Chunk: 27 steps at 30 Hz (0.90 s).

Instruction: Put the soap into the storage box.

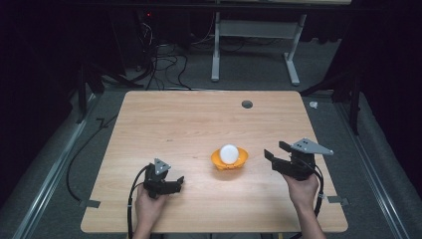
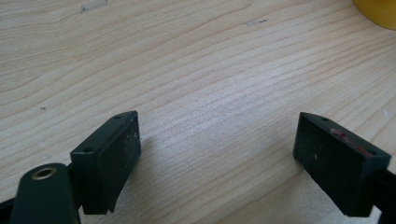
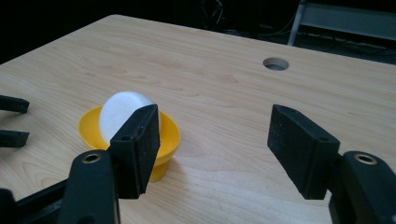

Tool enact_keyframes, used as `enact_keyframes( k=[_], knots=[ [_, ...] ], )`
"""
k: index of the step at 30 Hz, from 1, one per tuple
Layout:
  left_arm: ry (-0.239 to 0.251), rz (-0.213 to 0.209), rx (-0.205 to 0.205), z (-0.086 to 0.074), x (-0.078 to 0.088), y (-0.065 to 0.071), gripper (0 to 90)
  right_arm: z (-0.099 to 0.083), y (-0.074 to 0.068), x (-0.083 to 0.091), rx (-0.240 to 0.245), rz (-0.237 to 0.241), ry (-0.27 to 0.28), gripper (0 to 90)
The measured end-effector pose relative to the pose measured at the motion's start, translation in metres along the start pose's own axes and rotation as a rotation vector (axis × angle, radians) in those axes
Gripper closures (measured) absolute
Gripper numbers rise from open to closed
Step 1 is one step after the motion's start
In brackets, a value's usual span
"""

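Observation:
A yellow bowl [image 1: 230,162] stands on the wooden table [image 1: 199,119], right of the middle, with a white ball [image 1: 229,153] resting in it. My right gripper [image 1: 276,150] hovers just right of the bowl, pointing left, open with nothing between its jaws. In the right gripper view [image 3: 212,126] the bowl [image 3: 170,135] and ball [image 3: 119,109] lie behind the left jaw. My left gripper [image 1: 179,180] rests low near the table's front left, open and empty. The left gripper view [image 2: 217,140] has bare wood between the jaws and the bowl's edge [image 2: 378,11] at top right.
A round cable hole [image 1: 247,104] sits near the table's far edge, also seen in the right gripper view as the hole [image 3: 275,63]. Behind the table stand a white desk frame [image 1: 259,30] and tangled cables [image 1: 159,59] on the floor.

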<state>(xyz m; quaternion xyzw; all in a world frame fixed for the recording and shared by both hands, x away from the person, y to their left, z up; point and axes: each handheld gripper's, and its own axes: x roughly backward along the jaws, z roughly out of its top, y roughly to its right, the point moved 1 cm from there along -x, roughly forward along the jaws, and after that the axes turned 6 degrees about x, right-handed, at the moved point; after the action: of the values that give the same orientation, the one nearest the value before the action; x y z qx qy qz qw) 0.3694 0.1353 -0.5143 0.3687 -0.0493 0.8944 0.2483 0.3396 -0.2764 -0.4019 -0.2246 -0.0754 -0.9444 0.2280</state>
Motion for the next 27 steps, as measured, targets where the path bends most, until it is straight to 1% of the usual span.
enact_keyframes(
  k=[5,9,17,23,27],
  knots=[
    [-0.001,0.0,-0.002,0.0,0.0,0.0,15.5,-0.002,0.004,0.009,-0.011,-0.011,0.022,35.2],
    [0.0,0.001,-0.002,0.0,0.0,0.0,15.5,-0.004,0.007,0.012,-0.021,-0.015,0.02,35.2],
    [-0.001,-0.001,0.0,0.0,0.0,0.0,15.5,-0.009,0.012,0.018,-0.036,-0.024,0.042,35.2],
    [-0.001,-0.001,0.001,0.0,0.0,0.0,15.5,-0.015,0.017,0.021,-0.044,-0.036,0.043,35.2],
    [-0.001,-0.001,0.001,0.0,0.0,0.0,15.5,-0.023,0.022,0.023,-0.069,-0.048,0.039,35.3]
  ],
)
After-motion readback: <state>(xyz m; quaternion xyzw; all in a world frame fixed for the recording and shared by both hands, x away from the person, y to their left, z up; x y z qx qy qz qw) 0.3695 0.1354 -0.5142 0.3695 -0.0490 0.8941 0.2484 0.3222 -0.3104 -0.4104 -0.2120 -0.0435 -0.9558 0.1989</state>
